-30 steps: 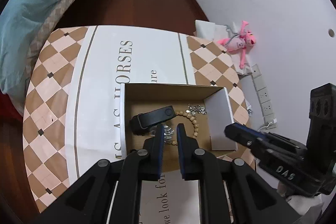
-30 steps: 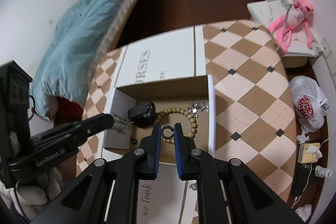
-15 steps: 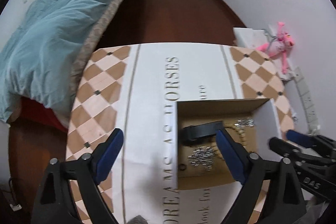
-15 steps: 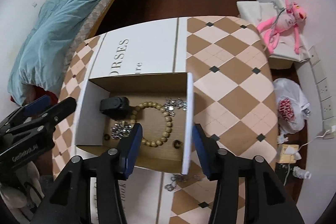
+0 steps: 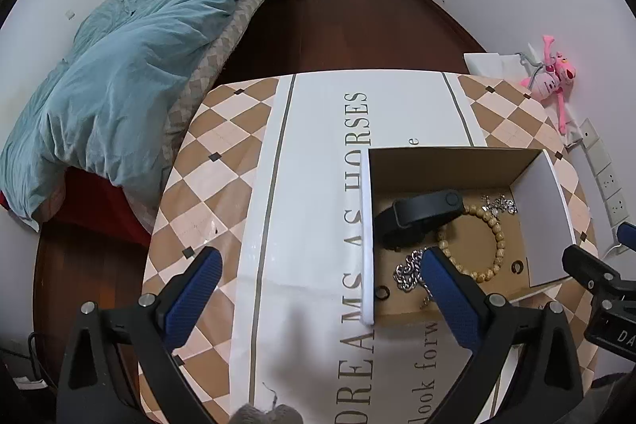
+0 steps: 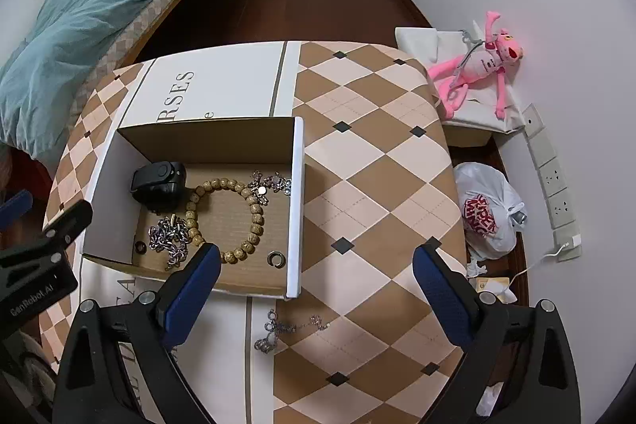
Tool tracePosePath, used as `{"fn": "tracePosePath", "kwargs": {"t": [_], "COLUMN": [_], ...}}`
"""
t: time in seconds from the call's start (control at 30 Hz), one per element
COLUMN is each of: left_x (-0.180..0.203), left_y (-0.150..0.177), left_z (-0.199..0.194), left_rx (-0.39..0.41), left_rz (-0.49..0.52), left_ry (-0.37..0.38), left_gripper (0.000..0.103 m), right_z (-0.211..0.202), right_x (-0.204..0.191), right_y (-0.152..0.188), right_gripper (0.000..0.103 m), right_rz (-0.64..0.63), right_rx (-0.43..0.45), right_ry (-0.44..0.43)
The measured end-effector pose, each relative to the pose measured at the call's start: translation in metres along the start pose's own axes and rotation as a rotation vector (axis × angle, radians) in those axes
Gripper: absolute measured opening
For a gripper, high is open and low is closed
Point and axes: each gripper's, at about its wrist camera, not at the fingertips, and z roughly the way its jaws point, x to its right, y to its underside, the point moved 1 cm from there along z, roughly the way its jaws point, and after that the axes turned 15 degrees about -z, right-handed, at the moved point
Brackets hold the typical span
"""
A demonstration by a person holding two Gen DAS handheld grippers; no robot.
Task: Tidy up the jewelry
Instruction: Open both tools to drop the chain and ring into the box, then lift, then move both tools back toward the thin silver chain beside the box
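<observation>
even, bright indoor light, soft shadows; strong fisheye bending and dark corners; both views sharp.

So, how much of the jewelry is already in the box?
Done: the box holds the bead bracelet, a black band, a chain, a charm piece and two small rings. In hand: nothing; the left gripper and right gripper are opening with nothing between their fingers. Left: one silver piece lies on the table in front of the box.
</observation>
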Motion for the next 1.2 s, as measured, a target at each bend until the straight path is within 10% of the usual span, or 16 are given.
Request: {"fn": "tracePosePath", "kwargs": {"t": [1.2], "left_x": [-0.009], "left_y": [0.025], "left_z": [-0.147], "left_rx": [0.178], "left_rz": [-0.06], "left_ry": [0.18], "left_gripper": [0.102], "right_z": [-0.168], "right_x": [-0.004], "right_y": [0.052], "right_gripper": [0.099], "right_rz": [0.089], "right_rx": [0.322], "right_ry": [-0.007]}}
